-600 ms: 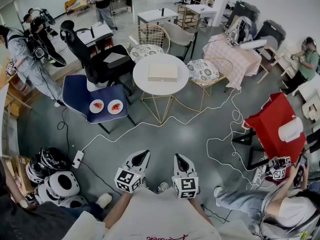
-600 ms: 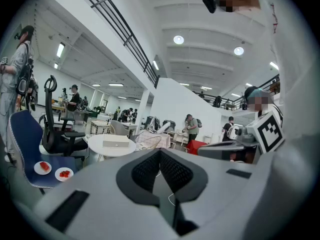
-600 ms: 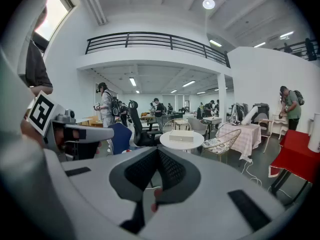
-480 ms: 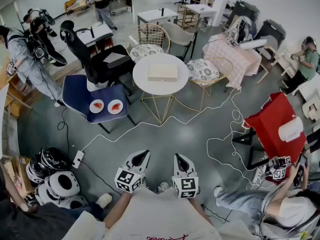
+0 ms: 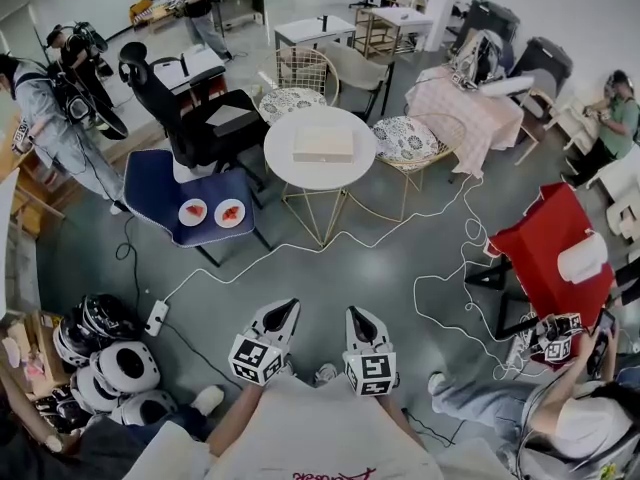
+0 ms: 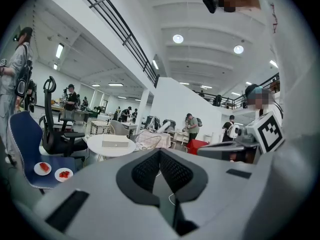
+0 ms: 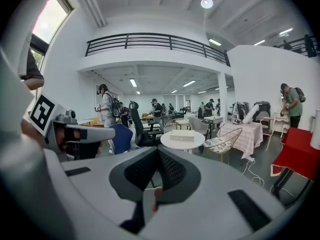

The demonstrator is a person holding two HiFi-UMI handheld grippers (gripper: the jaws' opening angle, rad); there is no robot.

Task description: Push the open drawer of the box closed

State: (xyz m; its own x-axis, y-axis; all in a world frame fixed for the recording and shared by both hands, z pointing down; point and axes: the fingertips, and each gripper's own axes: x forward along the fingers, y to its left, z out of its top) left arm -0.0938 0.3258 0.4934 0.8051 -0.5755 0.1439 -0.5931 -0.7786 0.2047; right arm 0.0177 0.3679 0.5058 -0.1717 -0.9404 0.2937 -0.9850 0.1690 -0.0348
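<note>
The box point(image 5: 323, 144) is a flat beige case lying on a round white table point(image 5: 283, 171) well ahead of me; at this distance I cannot make out its drawer. Both grippers hang close to my body, far short of the table. My left gripper point(image 5: 286, 309) is shut, its black pads meeting with nothing between them. My right gripper point(image 5: 357, 314) is likewise shut and empty. The left gripper view shows the box point(image 6: 115, 144) small at the left beyond the left gripper point(image 6: 160, 152). In the right gripper view the box point(image 7: 182, 137) lies just above the right gripper point(image 7: 159, 152).
A blue chair point(image 5: 168, 190) with two small plates point(image 5: 211, 212) stands left of the table. Wire chairs point(image 5: 417, 140) ring it, and white cables point(image 5: 440, 298) trail over the grey floor. A red-draped stand point(image 5: 548, 258) is at the right, helmets point(image 5: 110, 353) at the lower left, several people around.
Neither gripper has moved and both stay shut. The head view has shifted very slightly, and a bystander's arm at the lower left has dropped.
</note>
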